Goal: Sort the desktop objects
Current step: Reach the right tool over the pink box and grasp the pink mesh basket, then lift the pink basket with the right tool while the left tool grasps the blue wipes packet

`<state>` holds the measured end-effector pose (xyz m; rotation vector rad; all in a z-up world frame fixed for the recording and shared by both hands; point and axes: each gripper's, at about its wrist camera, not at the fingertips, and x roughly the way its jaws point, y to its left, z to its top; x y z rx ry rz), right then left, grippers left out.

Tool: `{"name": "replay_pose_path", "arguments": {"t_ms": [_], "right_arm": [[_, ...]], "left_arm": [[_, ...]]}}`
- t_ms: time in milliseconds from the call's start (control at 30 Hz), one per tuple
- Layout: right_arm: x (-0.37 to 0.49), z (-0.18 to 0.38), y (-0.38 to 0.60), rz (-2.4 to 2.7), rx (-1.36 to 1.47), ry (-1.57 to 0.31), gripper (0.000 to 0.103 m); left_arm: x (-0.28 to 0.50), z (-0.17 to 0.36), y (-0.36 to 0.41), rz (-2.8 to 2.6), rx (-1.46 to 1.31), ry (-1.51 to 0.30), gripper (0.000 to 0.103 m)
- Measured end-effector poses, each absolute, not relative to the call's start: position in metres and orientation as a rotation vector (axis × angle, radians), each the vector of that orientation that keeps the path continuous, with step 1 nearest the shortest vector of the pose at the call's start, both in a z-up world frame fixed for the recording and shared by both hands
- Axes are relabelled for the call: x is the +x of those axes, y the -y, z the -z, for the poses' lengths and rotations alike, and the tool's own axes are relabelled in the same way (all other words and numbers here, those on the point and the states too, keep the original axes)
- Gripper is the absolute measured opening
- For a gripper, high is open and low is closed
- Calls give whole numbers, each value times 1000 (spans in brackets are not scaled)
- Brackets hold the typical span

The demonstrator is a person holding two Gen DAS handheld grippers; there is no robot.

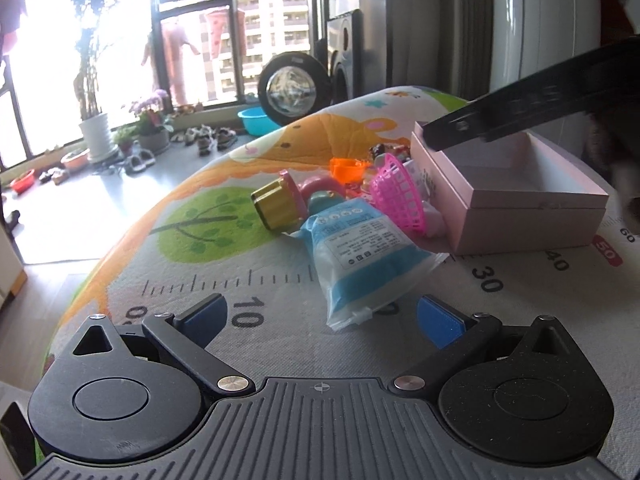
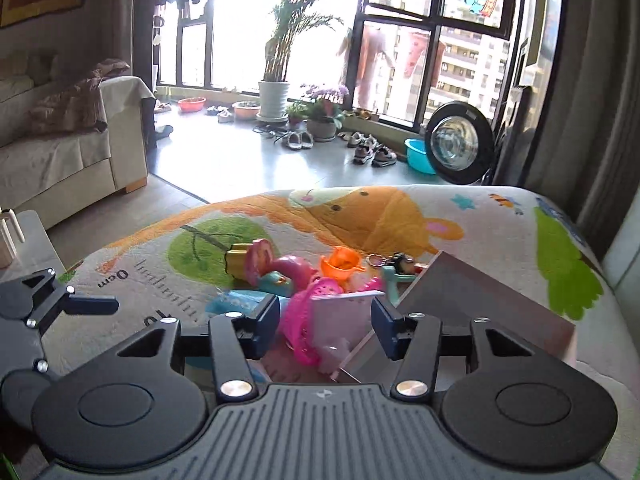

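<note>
Two black grippers sit closest. On the left gripper [image 1: 322, 316] the jaws are wide apart with nothing in them. On the right gripper [image 2: 324, 326] the jaws are partly open and hold nothing; the toys lie beyond them. Under everything lies the big picture mat [image 1: 224, 216]. On it sits the open pink box [image 1: 520, 204]. Just beside the box are the blue packet [image 1: 360, 256], the pink basket [image 1: 400, 196], the gold cap [image 1: 276, 204] and the orange cup [image 1: 348, 170].
</note>
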<state>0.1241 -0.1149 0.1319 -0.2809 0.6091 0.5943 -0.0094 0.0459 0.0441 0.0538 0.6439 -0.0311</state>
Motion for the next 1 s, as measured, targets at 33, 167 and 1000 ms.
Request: {"name": "replay_pose_path", "arguments": {"t_ms": [33, 167, 1000], "right_arm": [[137, -123, 102, -578, -283, -630, 44], [170, -89, 77, -552, -260, -770, 15], [-2, -95, 257, -348, -221, -612, 57]], "left_arm": [[-11, -45, -48, 36, 40, -642, 103], [-11, -44, -58, 23, 8, -661, 103], [-22, -39, -46, 38, 37, -707, 103]]}}
